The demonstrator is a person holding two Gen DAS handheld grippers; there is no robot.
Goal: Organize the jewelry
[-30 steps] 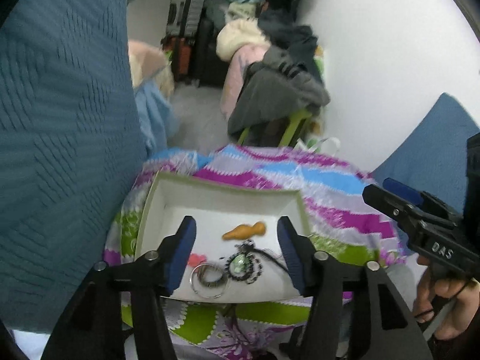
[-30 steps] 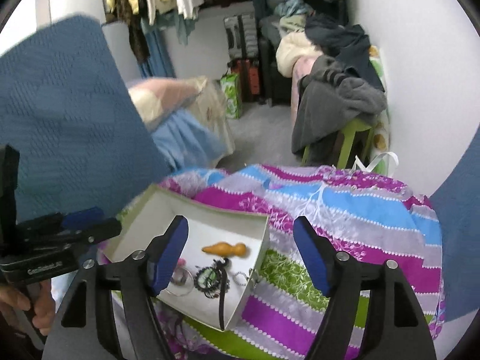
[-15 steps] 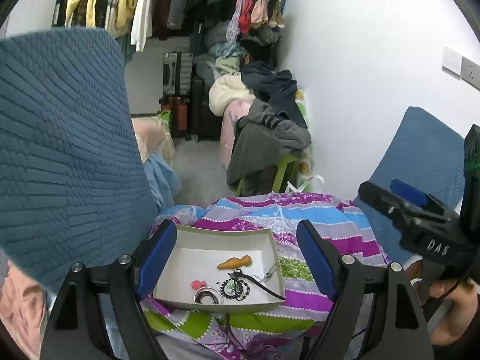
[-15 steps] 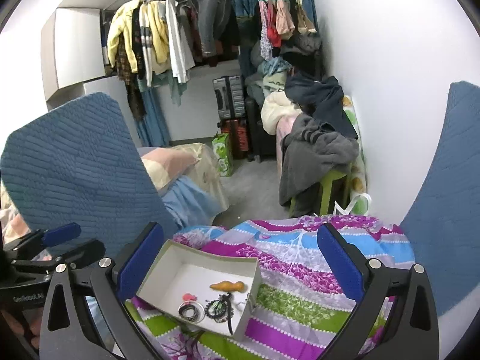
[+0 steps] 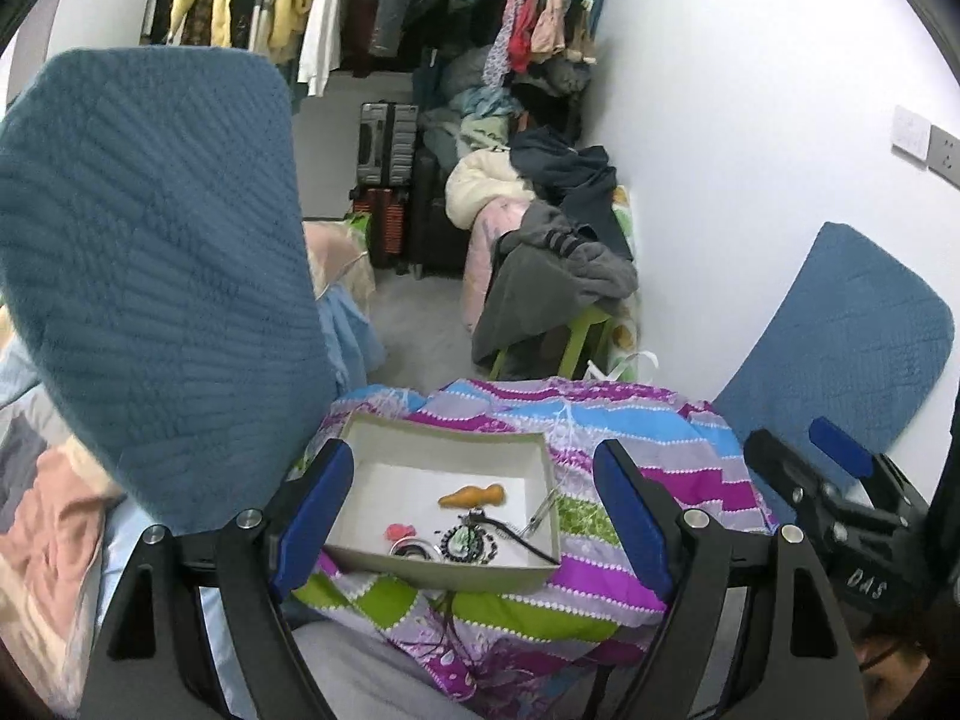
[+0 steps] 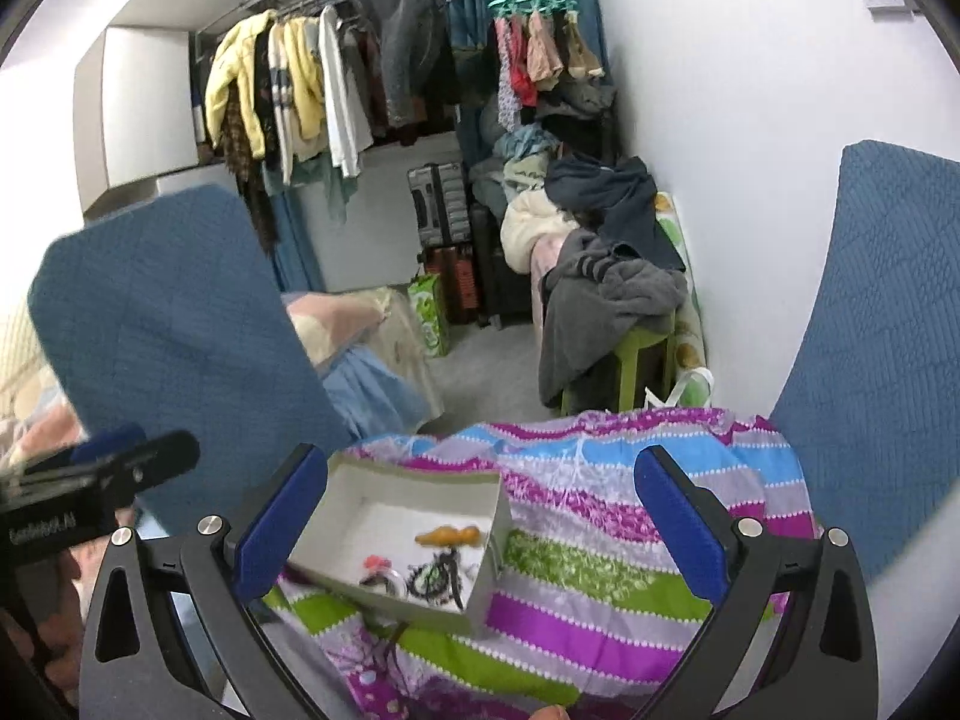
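A shallow white box (image 5: 447, 450) sits on a striped purple, blue and green blanket (image 5: 636, 456), and all the jewelry in view lies inside it. Seen from the left wrist, an orange teardrop-shaped piece (image 5: 472, 497) rests near the middle of the box floor; toward 6 o'clock from it lies a dark beaded pendant (image 5: 468, 542) with a black cord (image 5: 521, 540) trailing off toward 4 o'clock, up to the near right corner. At 9 o'clock from the pendant, just beside it, is a silver ring-like bangle (image 5: 410, 549), and a small pink piece (image 5: 396, 531) sits just behind that. A thin metallic item (image 5: 542, 513) leans along the right wall of the box; what it is cannot be told. The left gripper (image 5: 474, 510) hangs above and short of the box with its blue-padded fingers (image 5: 312, 516) spread wide, holding nothing. The right gripper (image 6: 474, 534) also has its fingers (image 6: 282, 522) wide apart and empty, with the box lying below between them in its view, the contents there blurred. Blue quilted cushions (image 5: 150, 276) stand at 9 o'clock and 3 o'clock of the blanket, and clothes hang on a rail (image 6: 312, 78) at 12 o'clock.
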